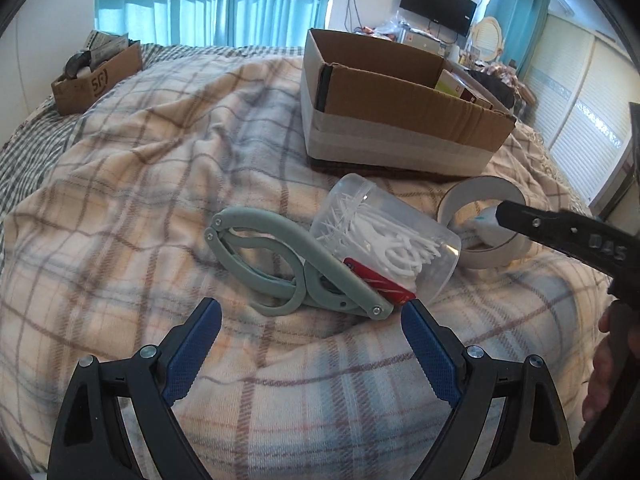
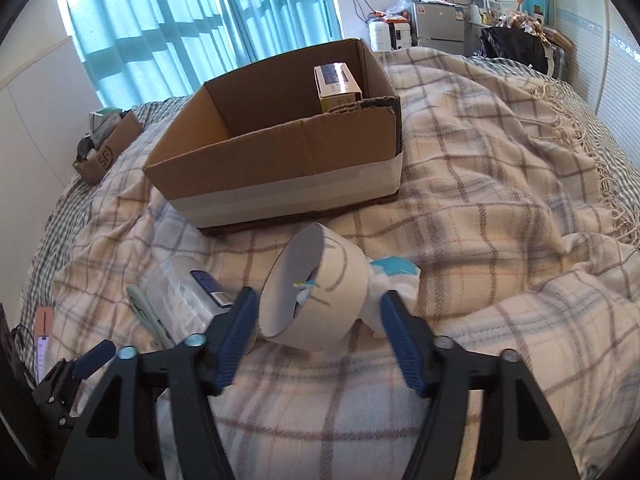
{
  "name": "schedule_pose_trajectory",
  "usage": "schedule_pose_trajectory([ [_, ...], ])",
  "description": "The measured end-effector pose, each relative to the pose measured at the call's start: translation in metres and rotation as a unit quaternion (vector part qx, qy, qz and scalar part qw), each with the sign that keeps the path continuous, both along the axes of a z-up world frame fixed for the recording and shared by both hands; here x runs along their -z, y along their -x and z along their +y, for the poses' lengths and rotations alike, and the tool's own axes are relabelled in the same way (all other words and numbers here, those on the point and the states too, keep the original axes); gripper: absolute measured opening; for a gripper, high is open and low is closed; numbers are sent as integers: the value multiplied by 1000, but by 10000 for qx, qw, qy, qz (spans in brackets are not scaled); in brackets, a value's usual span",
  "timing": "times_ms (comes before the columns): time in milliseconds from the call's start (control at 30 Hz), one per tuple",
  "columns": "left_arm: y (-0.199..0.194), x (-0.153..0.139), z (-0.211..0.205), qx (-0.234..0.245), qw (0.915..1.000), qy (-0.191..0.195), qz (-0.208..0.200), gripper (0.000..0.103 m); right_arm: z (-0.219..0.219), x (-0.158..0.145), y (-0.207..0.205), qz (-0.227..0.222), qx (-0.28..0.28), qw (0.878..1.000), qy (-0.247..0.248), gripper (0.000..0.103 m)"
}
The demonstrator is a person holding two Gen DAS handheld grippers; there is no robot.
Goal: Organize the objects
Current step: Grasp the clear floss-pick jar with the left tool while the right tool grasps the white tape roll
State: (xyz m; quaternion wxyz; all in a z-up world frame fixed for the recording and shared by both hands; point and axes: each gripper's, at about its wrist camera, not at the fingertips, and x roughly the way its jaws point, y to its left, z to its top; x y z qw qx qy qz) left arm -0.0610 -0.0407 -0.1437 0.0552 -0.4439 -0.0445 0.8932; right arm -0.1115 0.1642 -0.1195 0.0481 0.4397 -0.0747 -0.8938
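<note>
My left gripper (image 1: 312,308) hangs open just above the plaid blanket. Right beyond its fingertips lies a sage-green hinged plastic tool (image 1: 288,264). A clear jar of white floss picks (image 1: 384,236) lies on its side against the tool, with a red item (image 1: 380,280) under it. My right gripper (image 2: 318,302) is closed across a beige tape roll (image 2: 320,296) that stands tilted on the blanket, pads at its two flat faces. A white-and-blue packet (image 2: 394,270) lies behind the roll. One black finger (image 1: 560,232) of the right gripper reaches the roll (image 1: 484,220) in the left wrist view.
A large open cardboard box (image 2: 280,160) with white tape round its base stands beyond the objects and holds a small carton (image 2: 336,80). A smaller filled box (image 1: 96,76) sits far left on the bed. Curtains and furniture lie beyond the bed's far edge.
</note>
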Motion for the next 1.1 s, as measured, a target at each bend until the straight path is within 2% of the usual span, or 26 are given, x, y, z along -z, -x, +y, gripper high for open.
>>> schedule_pose_trajectory([
  [67,3,-2,2,26,10000,-24,9,94,1,1,0,38,39,10000,-65,33],
  [133,5,-4,4,31,10000,-79,35,94,7,-1,-1,115,81,9999,-30,29],
  [300,11,-11,20,178,9998,-72,106,94,23,-22,-13,450,223,9987,-132,29],
  [433,17,-13,36,445,9989,72,139,94,36,-35,-20,646,284,9971,-266,28],
  [567,34,-11,49,696,9969,356,91,94,50,-44,-24,768,318,9964,-174,27],
  [833,65,-3,65,1046,9915,754,166,96,58,-39,-23,718,266,9970,-84,27],
  [967,77,5,70,1180,9876,1029,151,103,56,-33,-20,642,177,9978,-60,27],
  [1033,84,11,69,1258,9873,969,15,103,54,-31,-18,601,130,9981,-87,27],
  [1100,90,18,64,1238,9894,751,-150,103,52,-29,-18,569,108,9983,-104,27],
])
